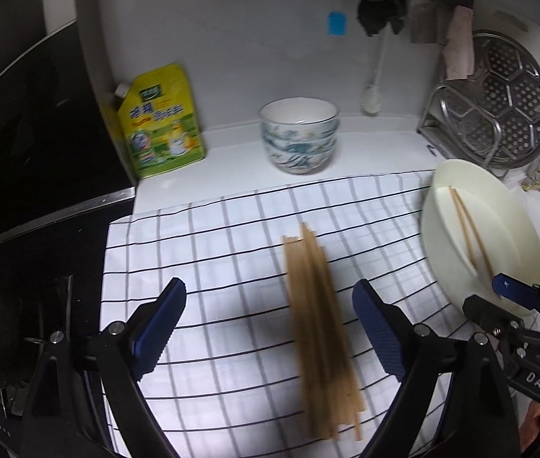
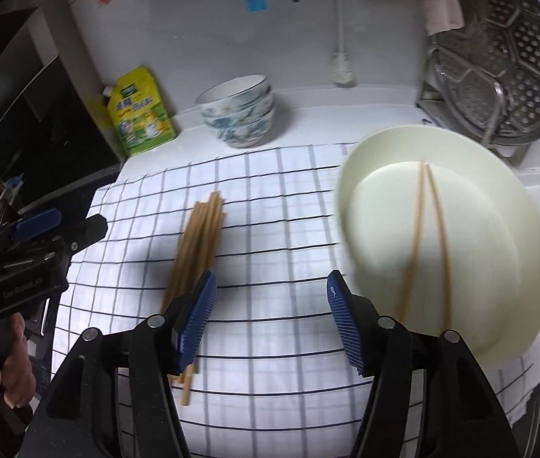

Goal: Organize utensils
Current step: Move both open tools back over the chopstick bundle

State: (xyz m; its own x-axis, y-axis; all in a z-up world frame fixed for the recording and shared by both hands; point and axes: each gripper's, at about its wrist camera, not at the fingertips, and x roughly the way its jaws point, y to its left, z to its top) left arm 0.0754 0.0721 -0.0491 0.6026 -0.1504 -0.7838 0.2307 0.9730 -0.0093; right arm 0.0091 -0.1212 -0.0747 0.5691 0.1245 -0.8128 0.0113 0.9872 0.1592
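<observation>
Left tongs [image 1: 270,305]: jaws stand wide apart, nothing between the pads; they hang above the near end of the chopstick bundle.
Right tongs [image 2: 272,297]: jaws apart and empty, over bare cloth between the bundle and the plate.
Chopstick bundle [image 1: 317,313]: loose sheaf of wooden sticks lying flat on the checked cloth [image 1: 212,252], far ends roughly level, near ends fanning out unevenly.
Placed pair [image 2: 428,236]: two chopsticks lie on the cream plate [image 2: 499,198], touching at the far tips and splaying toward the camera.
Surface: white, carrying the cloth, stacked patterned bowls [image 1: 298,135] and a yellow refill pouch [image 1: 161,120] at the back.
Handling, judged: sticks look light, stiff and thin; smooth round wood is likely to roll or slip sideways under the ribbed pads.
Grip point, judged: take one or two sticks across the mid-length, pads square to the shaft, so neither end droops.
Risk, judged: a pinch near the fanned ends may drag neighbours along or scatter the sheaf.
Progress, judged: early; most sticks are not yet on the plate.
</observation>
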